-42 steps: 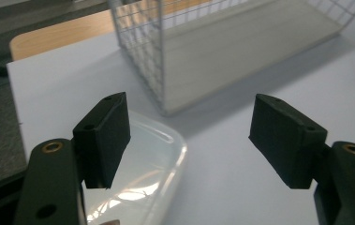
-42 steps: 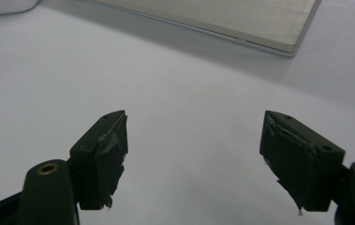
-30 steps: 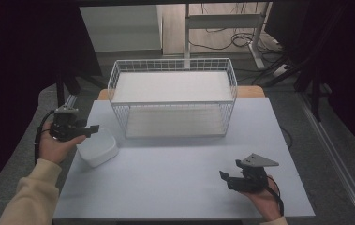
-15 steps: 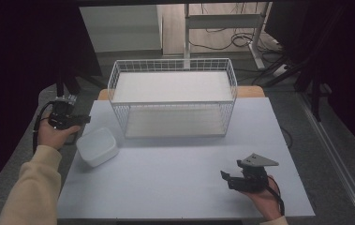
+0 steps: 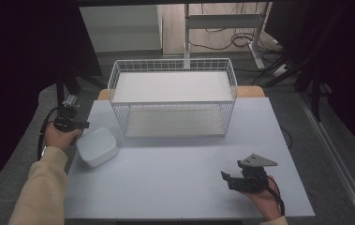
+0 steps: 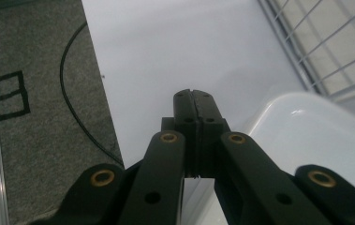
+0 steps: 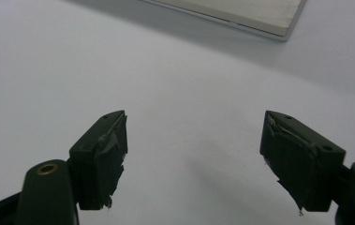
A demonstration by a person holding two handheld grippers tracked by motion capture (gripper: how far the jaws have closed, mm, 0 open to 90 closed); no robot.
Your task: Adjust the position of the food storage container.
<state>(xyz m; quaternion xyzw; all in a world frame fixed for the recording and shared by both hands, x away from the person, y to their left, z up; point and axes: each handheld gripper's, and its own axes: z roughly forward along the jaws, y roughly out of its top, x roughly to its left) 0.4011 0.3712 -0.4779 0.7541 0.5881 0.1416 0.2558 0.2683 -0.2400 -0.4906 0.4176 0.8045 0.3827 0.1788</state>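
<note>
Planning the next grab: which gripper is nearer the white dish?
Left. The left gripper sits right beside the white dish at its left edge; the right gripper rests far across the table.

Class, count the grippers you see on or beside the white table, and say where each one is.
2. The left gripper is at the table's left edge beside the white dish, jaws shut. The right gripper rests near the front right, jaws open.

The bowl (image 5: 97,146) looks like smooth, glossy white plastic. The basket (image 5: 173,101) is white-coated metal wire; the table (image 5: 175,173) is matt.
</note>
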